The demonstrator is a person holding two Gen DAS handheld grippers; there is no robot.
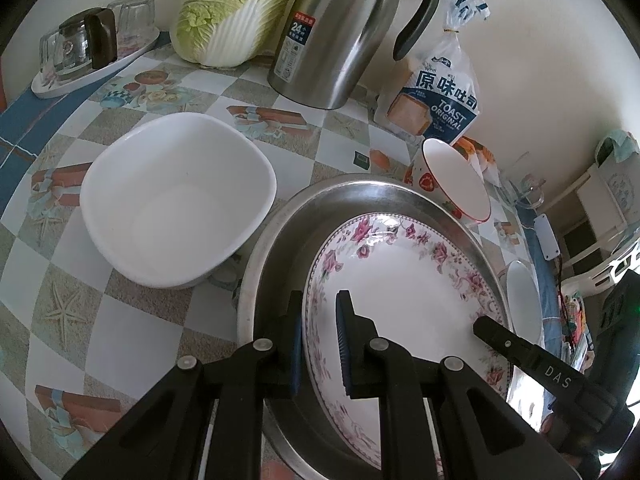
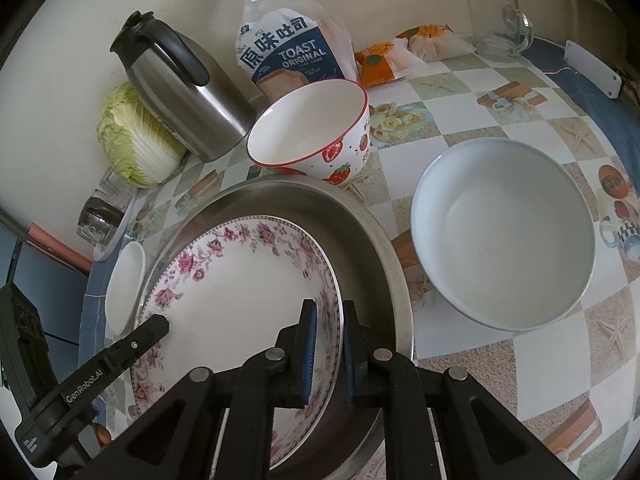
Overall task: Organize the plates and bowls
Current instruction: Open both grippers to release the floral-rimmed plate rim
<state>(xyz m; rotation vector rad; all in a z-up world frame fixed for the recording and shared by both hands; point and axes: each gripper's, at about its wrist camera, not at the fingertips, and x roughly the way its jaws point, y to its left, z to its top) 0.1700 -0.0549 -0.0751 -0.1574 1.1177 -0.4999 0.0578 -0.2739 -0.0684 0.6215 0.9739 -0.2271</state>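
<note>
Inside the steel basin [image 1: 280, 248]: floral plate [image 1: 404, 280], white centre, pink-rose rim, lying tilted.
Left gripper [image 1: 320, 344]: jaws pinching the plate's near-left rim.
Right gripper [image 2: 330, 352]: jaws pinching its opposite rim.
Worktop [image 2: 480, 360]: strawberry bowl [image 2: 312, 132] behind basin; white bowls [image 2: 504, 232] beside it.

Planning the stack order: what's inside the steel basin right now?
The steel basin holds one floral plate, tilted, with each hand-held gripper clamped on an opposite rim: left, right. Whatever lies beneath the plate is covered.
</note>
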